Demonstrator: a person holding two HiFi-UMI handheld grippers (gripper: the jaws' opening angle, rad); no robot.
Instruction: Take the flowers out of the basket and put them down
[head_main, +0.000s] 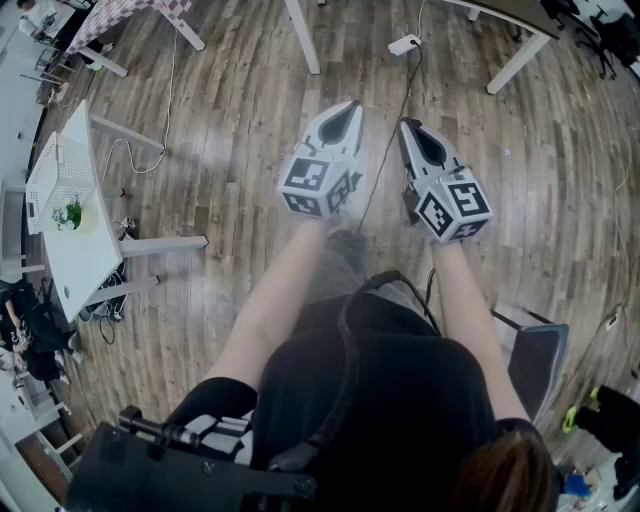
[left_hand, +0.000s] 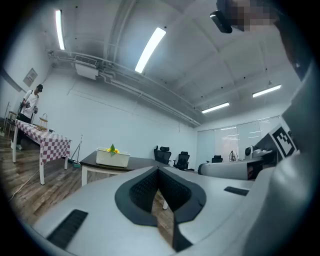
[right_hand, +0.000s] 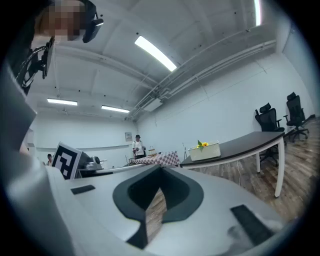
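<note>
Grey left gripper (head_main: 346, 107) and right gripper (head_main: 406, 126) clenched, empty; white plastic basket (left_hand: 111, 159) of yellow flowers (left_hand: 113, 149) well apart: arriving shut, I might topple it.

The head view looks steeply down onto the floor (head_main: 200, 120); both gripper views face level, far from the worktop (left_hand: 142, 161) and basket (left_hand: 113, 157) they share

The floor (head_main: 220, 150) is glossy wood plank, the basket (head_main: 55, 170) white perforated plastic, the left gripper (left_hand: 159, 172) matt grey.
</note>
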